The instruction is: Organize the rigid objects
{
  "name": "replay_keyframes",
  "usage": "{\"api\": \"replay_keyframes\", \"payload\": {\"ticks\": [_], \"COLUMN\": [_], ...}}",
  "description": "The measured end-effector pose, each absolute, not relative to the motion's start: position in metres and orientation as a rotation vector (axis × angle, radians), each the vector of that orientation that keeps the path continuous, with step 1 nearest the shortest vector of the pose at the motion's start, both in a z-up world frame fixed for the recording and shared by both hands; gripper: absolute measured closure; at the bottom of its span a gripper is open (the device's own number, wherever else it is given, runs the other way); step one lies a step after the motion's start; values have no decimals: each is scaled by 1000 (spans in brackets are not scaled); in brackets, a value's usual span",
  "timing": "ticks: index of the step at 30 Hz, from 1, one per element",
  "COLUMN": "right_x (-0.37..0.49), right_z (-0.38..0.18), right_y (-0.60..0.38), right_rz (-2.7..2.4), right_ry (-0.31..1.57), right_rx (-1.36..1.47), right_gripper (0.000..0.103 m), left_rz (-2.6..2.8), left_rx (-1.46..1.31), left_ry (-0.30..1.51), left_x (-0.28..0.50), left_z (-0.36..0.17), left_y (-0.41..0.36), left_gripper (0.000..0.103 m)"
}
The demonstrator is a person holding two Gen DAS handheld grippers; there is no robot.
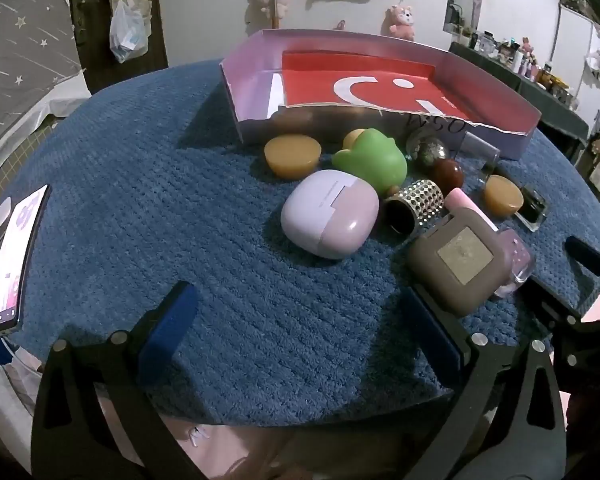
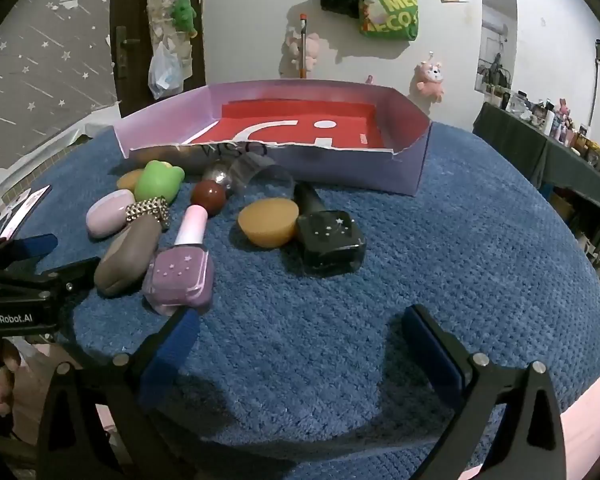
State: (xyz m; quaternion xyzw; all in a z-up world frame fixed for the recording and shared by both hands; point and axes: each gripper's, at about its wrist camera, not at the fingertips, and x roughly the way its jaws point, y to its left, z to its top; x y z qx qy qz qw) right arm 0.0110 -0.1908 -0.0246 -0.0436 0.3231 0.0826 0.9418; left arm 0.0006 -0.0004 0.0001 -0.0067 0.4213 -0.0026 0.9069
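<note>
**A:** ok so where would you even start with this pile? Everything's bunched on the blue worktop just in front of the shallow cardboard box, which has nothing in it yet besides its red liner.

**B:** Go big first. The taupe case looks rubbery-skinned, light and grippy, so pinch it across the flat sides. The lilac earbud case is smooth hard plastic and probably slippery; grab it across the narrow width, not the rounded corners.

**A:** And the nail polish?

**B:** The purple nail polish bottle and the black one are lying on their sides. They look like glass, so heavier and breakable. Take the square body, not the cap.

**A:** Green frog toy?

**B:** Probably squishy or hollow, easy. The amber domes look waxy, so squeeze gently. The dark red ball will roll, so do that last.

**A:** Grippers?

**B:** The left gripper and right gripper both have their fingers spread wide, holding nothing, hovering over the near edge of the worktop.
</note>
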Motion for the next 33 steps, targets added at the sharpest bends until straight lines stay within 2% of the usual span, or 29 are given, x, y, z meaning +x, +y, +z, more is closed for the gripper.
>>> {"api": "replay_keyframes", "payload": {"ticks": [33], "right_x": [10], "right_z": [-26], "right_y": [-190], "right_rz": [167], "right_ry": [647], "right_rx": [-68], "right_gripper": [0], "left_rz": [-5], "left_rx": [-20], "left_ry": [863], "left_x": [-3], "left_z": [-1], "left_y": [0], "left_gripper": [0]}}
